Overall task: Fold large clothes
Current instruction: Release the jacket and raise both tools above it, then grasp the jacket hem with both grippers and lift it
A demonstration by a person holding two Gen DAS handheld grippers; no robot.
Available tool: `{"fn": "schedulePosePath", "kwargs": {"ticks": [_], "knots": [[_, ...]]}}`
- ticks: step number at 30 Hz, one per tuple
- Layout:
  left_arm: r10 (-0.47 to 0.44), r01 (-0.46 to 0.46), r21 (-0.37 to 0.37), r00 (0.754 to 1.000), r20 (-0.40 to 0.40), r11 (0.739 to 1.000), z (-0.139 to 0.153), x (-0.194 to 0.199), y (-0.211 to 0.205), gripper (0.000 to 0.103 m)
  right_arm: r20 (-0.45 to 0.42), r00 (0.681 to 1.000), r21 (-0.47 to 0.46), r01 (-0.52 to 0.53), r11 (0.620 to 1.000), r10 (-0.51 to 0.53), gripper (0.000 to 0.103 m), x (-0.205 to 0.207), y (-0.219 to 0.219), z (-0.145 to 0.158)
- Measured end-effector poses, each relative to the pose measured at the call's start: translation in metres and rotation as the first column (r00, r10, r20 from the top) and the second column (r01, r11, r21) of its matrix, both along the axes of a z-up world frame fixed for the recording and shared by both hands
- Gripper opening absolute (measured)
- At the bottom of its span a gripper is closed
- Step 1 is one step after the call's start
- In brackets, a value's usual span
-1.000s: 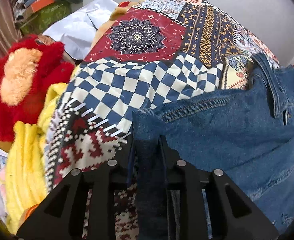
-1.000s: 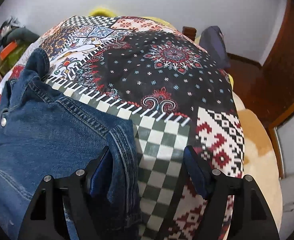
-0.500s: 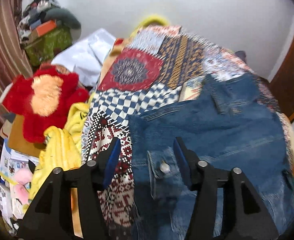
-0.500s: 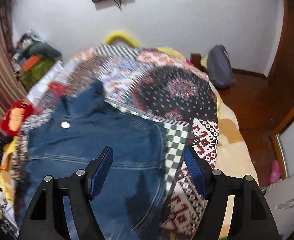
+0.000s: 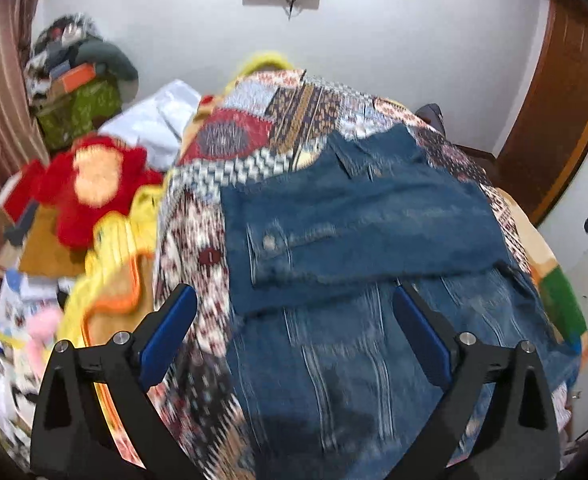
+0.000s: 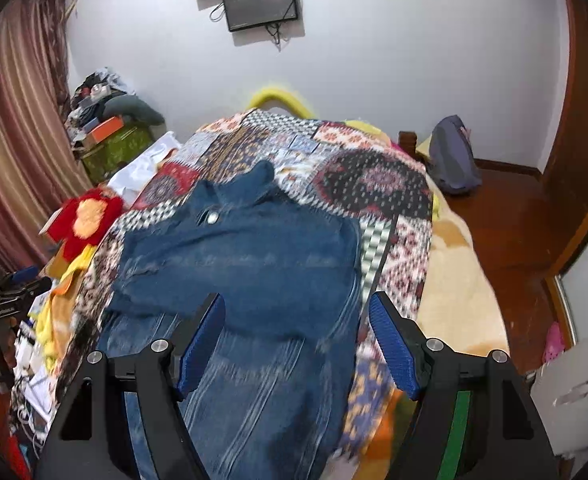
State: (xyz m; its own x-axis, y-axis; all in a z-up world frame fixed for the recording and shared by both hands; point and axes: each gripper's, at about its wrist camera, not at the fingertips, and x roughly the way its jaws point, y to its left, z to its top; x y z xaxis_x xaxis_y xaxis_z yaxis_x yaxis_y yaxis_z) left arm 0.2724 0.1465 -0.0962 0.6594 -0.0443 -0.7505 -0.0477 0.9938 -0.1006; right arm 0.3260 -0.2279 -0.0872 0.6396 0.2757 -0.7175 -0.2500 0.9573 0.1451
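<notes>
Your left tool [image 5: 294, 322] is opening, its blue pads spreading wide with nothing pinched between them. Your right tool [image 6: 296, 342] is standing apart too, gripping nothing. Both are hanging above the denim jacket [image 6: 246, 256], which is lying flat on the patchwork quilt [image 6: 374, 176] covering the bed, collar toward the far wall. A red plush toy [image 5: 90, 184] is sitting beside the bed.

The left gripper [image 5: 294, 320], a second ago clamped on the denim jacket [image 5: 358, 216], is opening above it; both views sit higher over the bed [image 6: 446, 280].
</notes>
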Motion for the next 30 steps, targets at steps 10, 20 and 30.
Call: {"fn": "schedulePosePath", "kwargs": {"ticks": [10,20,30], "knots": [[0.097,-0.119,-0.123,0.981,-0.170,0.985,-0.064,-0.061,0.030,0.099,-0.141,0.989,-0.036,-0.049,0.998,0.043,0.072,-0.073,0.004,-0.068],[0.150,-0.239,-0.232,0.926,-0.345,0.943,-0.140,-0.097,0.044,0.099,-0.285,0.958,-0.008,0.030,1.000,-0.031,0.072,-0.095,-0.017,-0.123],[0.089,-0.231,-0.389,0.933,-0.350,0.892,-0.159,-0.109,0.029,0.083,-0.307,0.949,0.084,0.098,0.992,-0.068,0.073,-0.100,-0.024,-0.130]]}}
